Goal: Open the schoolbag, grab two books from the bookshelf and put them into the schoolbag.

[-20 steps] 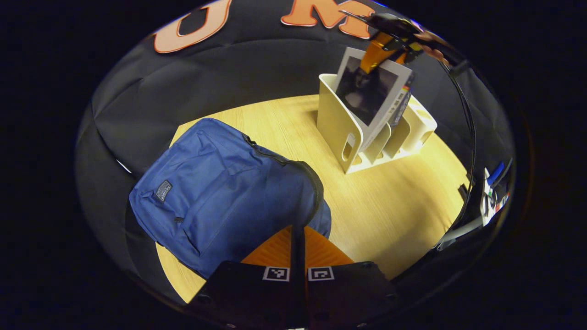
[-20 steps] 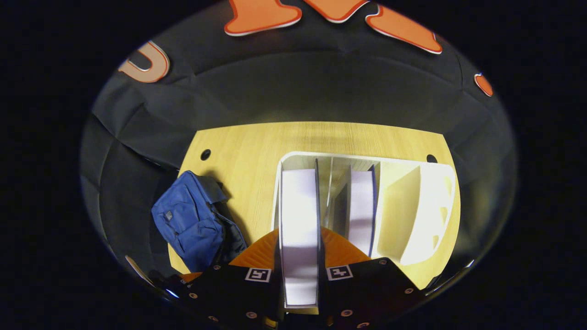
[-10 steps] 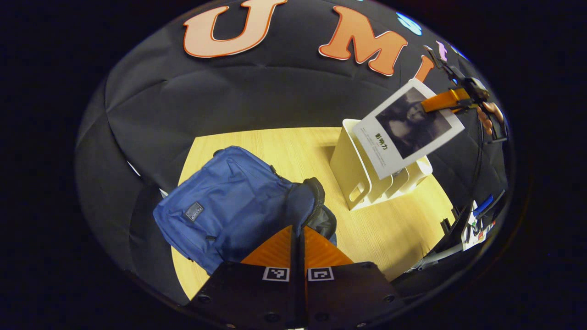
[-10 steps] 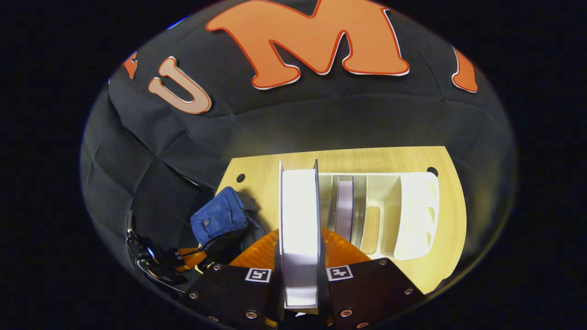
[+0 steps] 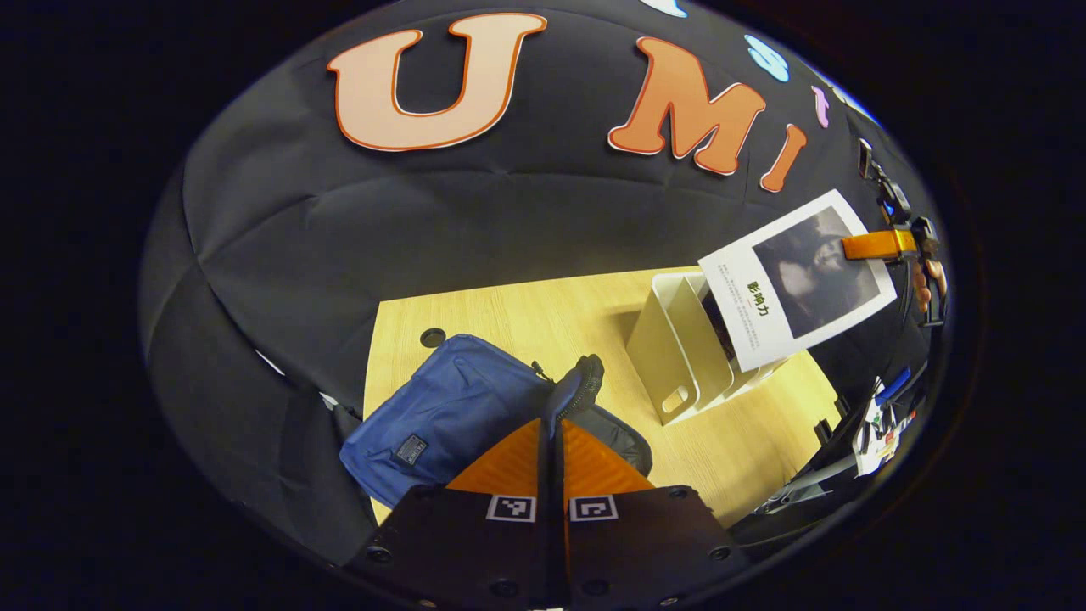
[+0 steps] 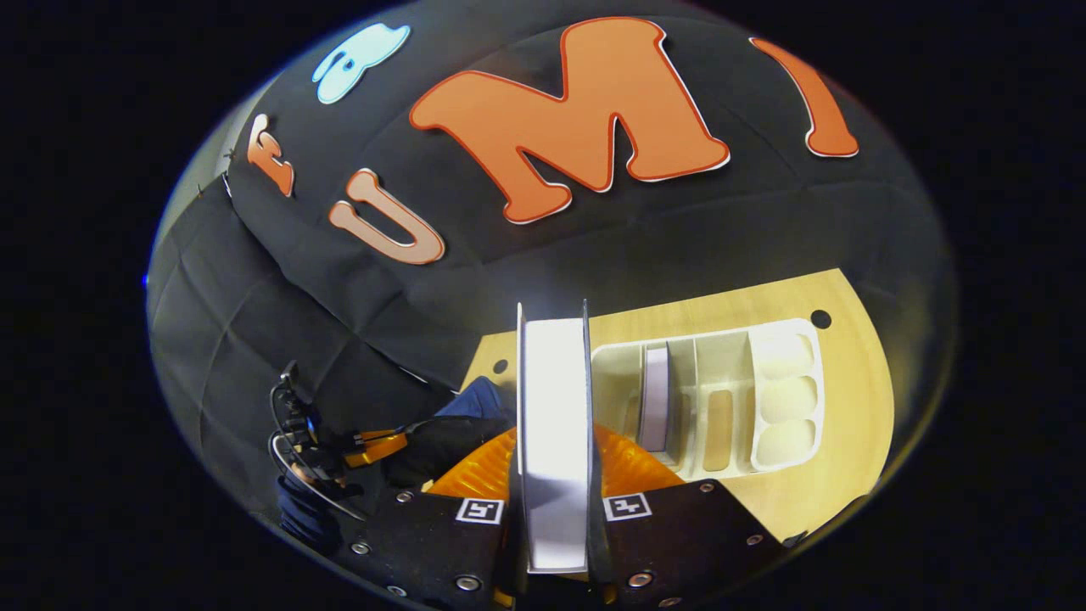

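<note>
Right gripper: clamped on a book, page edges facing the camera, long axis running up the frame.
Left gripper: fingers pinched on the schoolbag's black zipper edge, lifting it.
Bag from book: lower left in the right gripper view, so the carry likely goes that way; the opening sits by the left gripper.
Bookshelf: right of centre.
Count: one book held, one in the shelf, one bag.
</note>
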